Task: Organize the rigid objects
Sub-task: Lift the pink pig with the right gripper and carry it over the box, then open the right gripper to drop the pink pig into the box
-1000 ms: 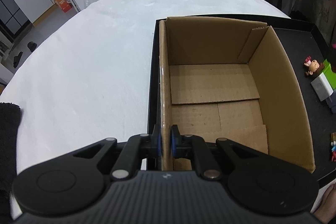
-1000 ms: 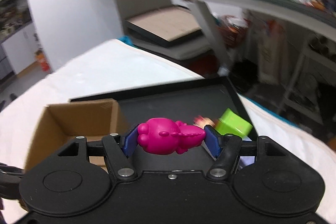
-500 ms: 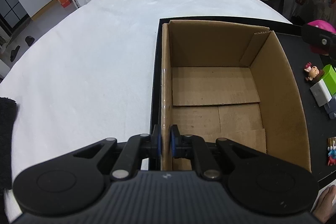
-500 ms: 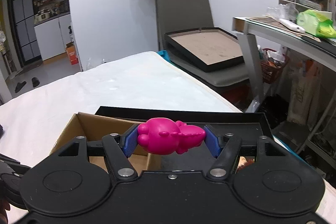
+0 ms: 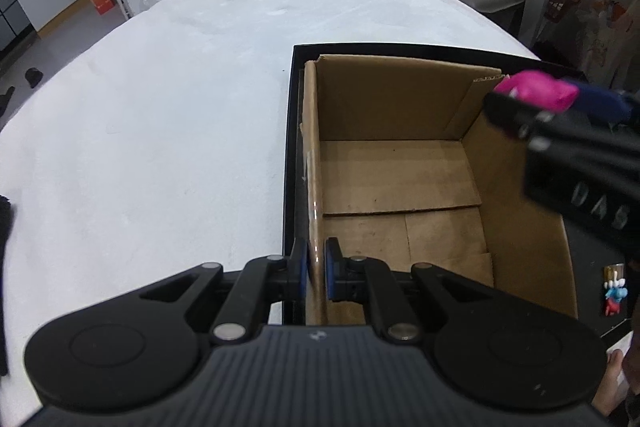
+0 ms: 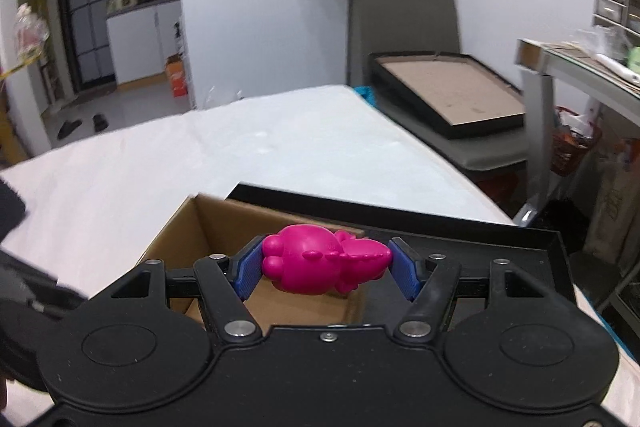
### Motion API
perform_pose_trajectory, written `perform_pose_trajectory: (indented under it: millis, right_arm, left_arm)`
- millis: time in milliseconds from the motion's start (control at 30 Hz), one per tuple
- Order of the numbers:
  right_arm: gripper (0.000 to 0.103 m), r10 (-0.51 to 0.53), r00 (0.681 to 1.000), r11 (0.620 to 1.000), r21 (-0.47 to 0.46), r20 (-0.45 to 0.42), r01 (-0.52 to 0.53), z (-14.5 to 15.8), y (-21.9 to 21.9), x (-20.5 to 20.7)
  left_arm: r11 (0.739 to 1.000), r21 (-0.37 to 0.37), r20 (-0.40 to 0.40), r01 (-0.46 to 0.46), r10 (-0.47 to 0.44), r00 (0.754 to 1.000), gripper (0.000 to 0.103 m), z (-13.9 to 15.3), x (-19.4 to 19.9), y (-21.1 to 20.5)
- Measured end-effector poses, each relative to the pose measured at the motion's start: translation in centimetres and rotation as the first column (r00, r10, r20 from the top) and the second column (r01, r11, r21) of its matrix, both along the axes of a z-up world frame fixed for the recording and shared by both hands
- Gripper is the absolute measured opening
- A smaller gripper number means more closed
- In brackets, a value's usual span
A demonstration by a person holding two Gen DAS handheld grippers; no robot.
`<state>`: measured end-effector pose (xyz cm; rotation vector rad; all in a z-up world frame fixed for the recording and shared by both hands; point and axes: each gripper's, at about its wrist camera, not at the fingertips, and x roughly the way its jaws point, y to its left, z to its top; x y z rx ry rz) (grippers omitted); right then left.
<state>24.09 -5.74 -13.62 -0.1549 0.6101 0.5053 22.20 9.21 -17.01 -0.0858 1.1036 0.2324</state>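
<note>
An open, empty cardboard box [image 5: 400,171] stands in a black tray [image 5: 291,131] on the white table. My left gripper [image 5: 317,271] is shut on the box's near left wall. My right gripper [image 6: 326,269] is shut on a magenta toy figure [image 6: 320,259] and holds it in the air above the box's right side; the toy also shows in the left wrist view [image 5: 536,91]. The box also shows below the toy in the right wrist view [image 6: 224,227].
Small toy figures [image 5: 614,289] lie on the tray to the right of the box. The white table [image 5: 160,131] spreads to the left. A chair with another black tray [image 6: 444,95] stands behind the table, and a desk [image 6: 576,67] at the right.
My right gripper has carried the magenta toy leftward from over the tray to above the box's right wall. My left gripper still holds the box wall.
</note>
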Motion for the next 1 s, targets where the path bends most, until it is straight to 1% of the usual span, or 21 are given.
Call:
perform_pose_trajectory:
  millis: [167, 333, 567, 667, 700, 800, 867, 1000]
  right_arm:
    - [0.064, 0.046, 0.998, 0.998, -0.031, -0.052, -0.047, -0.2, 1.5, -0.1]
    - [0.064, 0.053, 0.992, 0.998, -0.036, -0.111, -0.057, -0.6, 2.9, 0.4]
    - [0.065, 0.061, 0.986, 0.998, 0.021, -0.157, -0.058, -0.7, 3.6, 0.5]
    - [0.073, 0.055, 0.98, 0.996, 0.078, -0.19, -0.041, -0.5, 3.8, 0.9]
    - [0.073, 0.058, 0.98, 0.995, 0.092, -0.19, -0.041, -0.4, 3.7, 0.9]
    - [0.075, 0.043, 0.983, 0.996, 0.08, -0.179, -0.029, -0.5, 3.6, 0.5]
    - [0.075, 0.032, 0.982, 0.996, 0.088, -0.186, -0.015, -0.5, 3.3, 0.4]
    - [0.075, -0.004, 0.983, 0.992, 0.123, -0.182, 0.027, 0.3, 2.3, 0.0]
  left_arm:
    - [0.999, -0.041, 0.007, 0.0, 0.0, 1.0, 0.008, 0.0, -0.1, 0.9]
    - [0.997, -0.081, 0.014, 0.008, -0.007, 1.0, 0.009, -0.2, -0.3, 1.8]
    - [0.994, -0.108, 0.027, 0.022, -0.019, 0.999, 0.009, -0.3, -0.1, 2.7]
    - [0.993, -0.115, 0.03, 0.021, -0.018, 0.999, 0.009, -0.4, 0.1, 3.1]
    - [0.993, -0.118, 0.028, 0.02, -0.017, 0.999, 0.009, -0.4, 0.2, 3.2]
    - [0.991, -0.135, 0.008, 0.015, -0.014, 1.0, 0.009, -0.3, 0.2, 3.4]
    - [0.991, -0.132, 0.002, 0.017, -0.016, 1.0, 0.012, -0.1, 0.0, 3.4]
    - [0.993, -0.121, 0.03, 0.014, -0.01, 1.0, 0.012, 0.7, -0.7, 3.0]
